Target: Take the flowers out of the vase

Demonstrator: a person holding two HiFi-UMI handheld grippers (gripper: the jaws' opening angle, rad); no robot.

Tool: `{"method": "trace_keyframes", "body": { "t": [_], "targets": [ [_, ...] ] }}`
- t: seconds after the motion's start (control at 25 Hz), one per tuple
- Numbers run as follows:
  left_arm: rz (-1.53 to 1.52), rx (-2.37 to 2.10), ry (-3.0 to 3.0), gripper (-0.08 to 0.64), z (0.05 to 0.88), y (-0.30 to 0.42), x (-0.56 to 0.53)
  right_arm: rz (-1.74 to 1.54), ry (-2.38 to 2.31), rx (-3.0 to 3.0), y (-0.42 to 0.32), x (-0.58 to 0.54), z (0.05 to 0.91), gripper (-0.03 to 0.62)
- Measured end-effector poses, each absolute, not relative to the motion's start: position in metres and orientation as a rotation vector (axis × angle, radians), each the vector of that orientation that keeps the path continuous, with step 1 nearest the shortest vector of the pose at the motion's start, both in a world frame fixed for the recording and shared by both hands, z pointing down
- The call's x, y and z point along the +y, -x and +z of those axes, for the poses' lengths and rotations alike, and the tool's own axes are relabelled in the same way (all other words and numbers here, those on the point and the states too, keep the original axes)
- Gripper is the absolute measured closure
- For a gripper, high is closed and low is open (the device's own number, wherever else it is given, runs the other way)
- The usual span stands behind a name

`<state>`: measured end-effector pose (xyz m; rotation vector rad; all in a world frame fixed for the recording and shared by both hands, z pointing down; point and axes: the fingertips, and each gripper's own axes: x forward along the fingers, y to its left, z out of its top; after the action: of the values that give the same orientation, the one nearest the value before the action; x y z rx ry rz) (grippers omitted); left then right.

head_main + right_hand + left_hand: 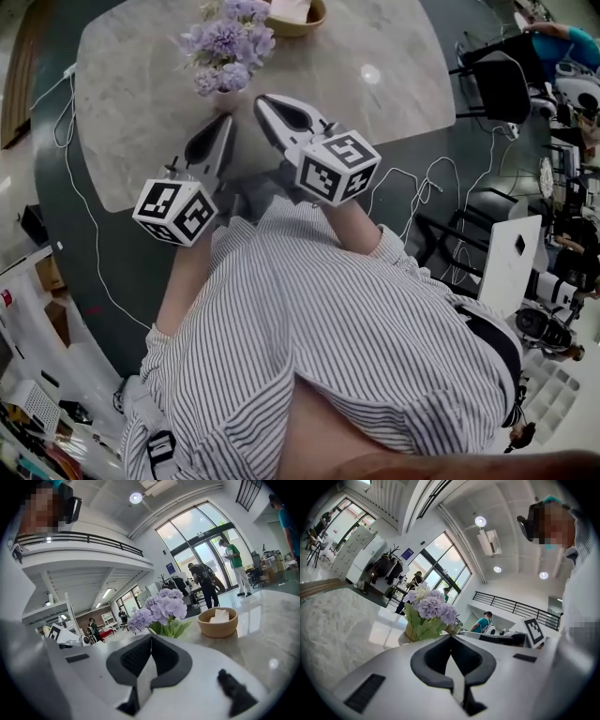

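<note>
Left tongs (228,122) and right tongs (262,102), closed, near flowers (228,42).

a pale marble counter (394,56) carries a round wooden bowl (217,624) with white pieces inside, near its far edge. white cables (433,167) trail over the dark floor (487,187), and a black chair (502,84) stands beside the counter.

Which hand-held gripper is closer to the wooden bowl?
Right. The right hand-held gripper sits right of the flowers, on the side of the wooden bowl. The left hand-held gripper points at the vase, farther from the bowl.
</note>
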<state>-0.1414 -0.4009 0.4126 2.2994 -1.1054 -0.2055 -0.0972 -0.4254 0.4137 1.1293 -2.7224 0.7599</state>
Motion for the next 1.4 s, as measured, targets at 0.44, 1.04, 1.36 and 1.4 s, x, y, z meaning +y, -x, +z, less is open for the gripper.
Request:
{"method": "trace_keyframes", "body": {
  "t": [0.44,1.04,1.36,1.4],
  "targets": [
    [-0.176,-1.146,-2.211,0.551,0.437,0.137,-0.425,0.803,-1.041,-2.695,0.095,-0.446,0.438,0.575],
    [-0.136,-1.195,-2.134,0.551,0.461,0.146,-0.43,0.751,-0.996,-2.653,0.104,-0.465,0.459,0.367],
    [-0.128,-1.18,-2.11,0.551,0.469,0.156,-0.436,0.762,-0.98,-2.641,0.122,-0.479,0.462,0.339],
    [-0.128,-1.178,-2.107,0.551,0.469,0.157,-0.437,0.767,-0.989,-2.642,0.122,-0.482,0.461,0.337]
  ]
}}
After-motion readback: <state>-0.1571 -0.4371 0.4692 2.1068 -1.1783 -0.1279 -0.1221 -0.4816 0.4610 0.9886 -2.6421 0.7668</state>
